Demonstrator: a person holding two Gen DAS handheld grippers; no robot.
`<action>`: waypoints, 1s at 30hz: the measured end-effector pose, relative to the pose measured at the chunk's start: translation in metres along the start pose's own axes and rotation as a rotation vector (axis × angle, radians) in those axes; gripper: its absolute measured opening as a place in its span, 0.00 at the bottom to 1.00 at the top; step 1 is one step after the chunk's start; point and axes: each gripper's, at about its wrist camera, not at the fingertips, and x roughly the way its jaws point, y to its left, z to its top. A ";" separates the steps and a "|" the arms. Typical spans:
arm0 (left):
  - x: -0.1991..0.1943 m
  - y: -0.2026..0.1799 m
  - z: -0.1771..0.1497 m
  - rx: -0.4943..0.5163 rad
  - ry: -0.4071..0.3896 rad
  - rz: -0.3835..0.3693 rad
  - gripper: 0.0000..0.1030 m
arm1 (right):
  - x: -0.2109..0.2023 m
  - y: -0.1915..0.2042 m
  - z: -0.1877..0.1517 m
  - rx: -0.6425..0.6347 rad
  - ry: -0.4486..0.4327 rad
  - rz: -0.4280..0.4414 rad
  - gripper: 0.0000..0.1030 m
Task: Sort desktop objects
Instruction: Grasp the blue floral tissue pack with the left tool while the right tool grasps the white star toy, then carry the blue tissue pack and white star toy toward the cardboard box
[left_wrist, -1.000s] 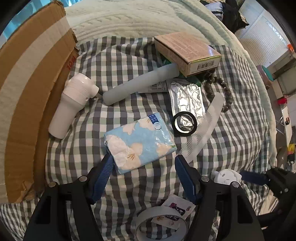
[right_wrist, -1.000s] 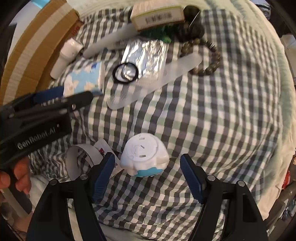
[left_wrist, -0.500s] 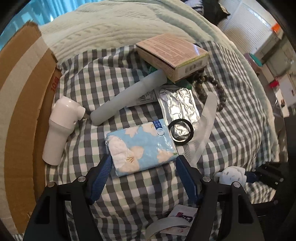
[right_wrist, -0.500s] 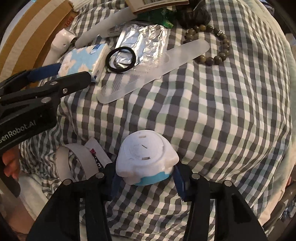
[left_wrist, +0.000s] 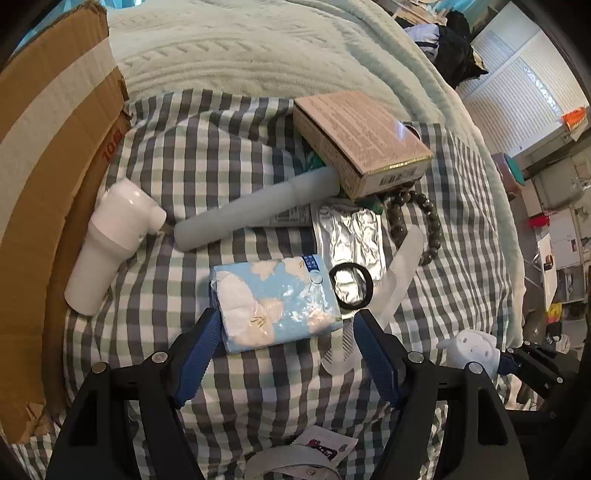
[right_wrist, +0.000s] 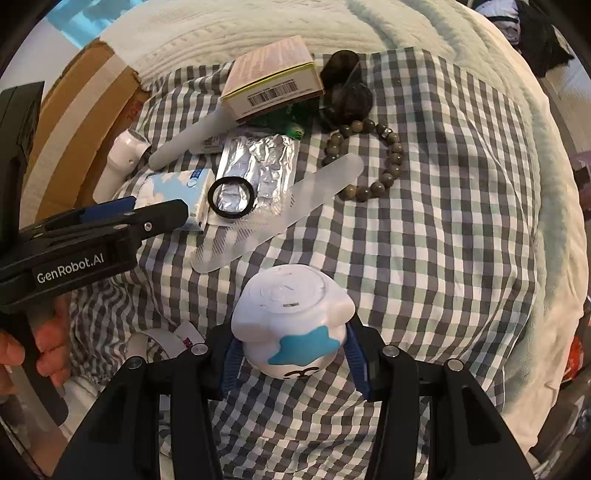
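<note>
A blue floral tissue pack lies on the checked cloth. My left gripper stands open over the pack's near end, one blue finger on each side and neither pressing it. From the right wrist view the left gripper shows at the left, held by a hand. My right gripper is shut on a round white toy with a blue patch, held just above the cloth. The toy also shows at the left wrist view's right edge.
A cardboard box stands along the left. On the cloth lie a white handheld device, a pale tube, a brown carton, a foil pack, a black ring, a clear comb and a bead bracelet.
My right gripper closed on the white toy and raised it off the cloth. My left gripper stayed open over the tissue pack, tilting slightly.
</note>
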 end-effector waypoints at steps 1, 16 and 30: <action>0.001 -0.001 0.005 0.006 0.000 -0.005 0.75 | 0.000 -0.001 0.001 0.005 -0.001 -0.006 0.46; 0.034 -0.010 0.005 -0.025 0.065 0.045 0.90 | 0.019 -0.002 0.000 -0.001 0.050 -0.002 0.47; 0.031 -0.011 0.006 0.041 0.050 0.097 0.73 | 0.015 -0.003 0.008 -0.010 0.046 -0.019 0.46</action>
